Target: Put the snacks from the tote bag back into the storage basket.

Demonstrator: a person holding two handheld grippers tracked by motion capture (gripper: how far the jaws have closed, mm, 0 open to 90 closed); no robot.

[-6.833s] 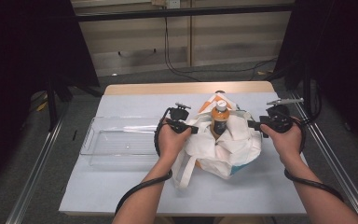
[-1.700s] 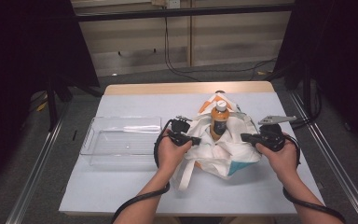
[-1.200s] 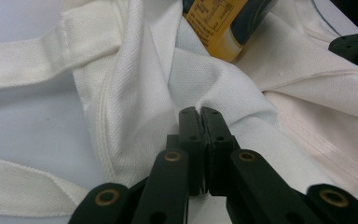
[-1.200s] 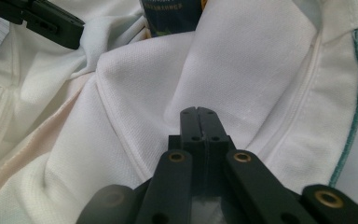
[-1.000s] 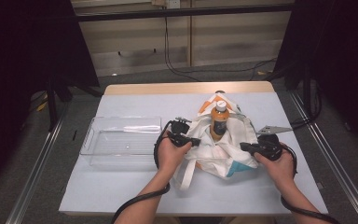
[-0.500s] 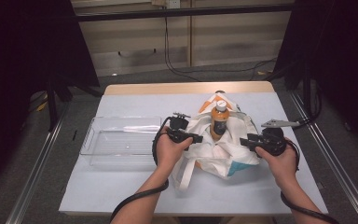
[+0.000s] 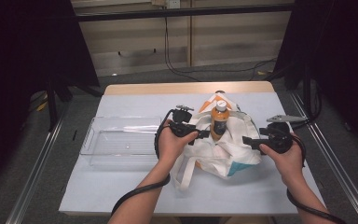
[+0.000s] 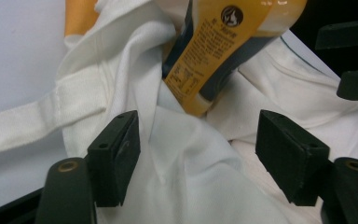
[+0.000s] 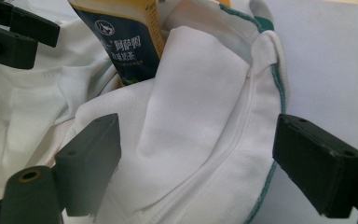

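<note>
1. The jaws of the left gripper [image 7: 204, 136] stand wide apart, having just been opening; white cloth of the bag [image 7: 223, 151] lies between them, but the pads [image 8: 116, 156] do not press on it.
2. The jaws of the right gripper [image 7: 248, 141] are likewise spread, also just opened, over a fold of the bag's rim, with nothing clamped.
3. The bag lies crumpled right of the tabletop's [image 7: 135, 196] middle, between the two grippers, one strap trailing toward the near edge.
4. A bottle [image 7: 218, 120] with an orange and dark label stands upright in the bag's mouth, its white cap up.
5. A clear plastic tray [image 7: 121, 142] sits towards the left edge, just beside the left hand [image 7: 172, 144].
</note>
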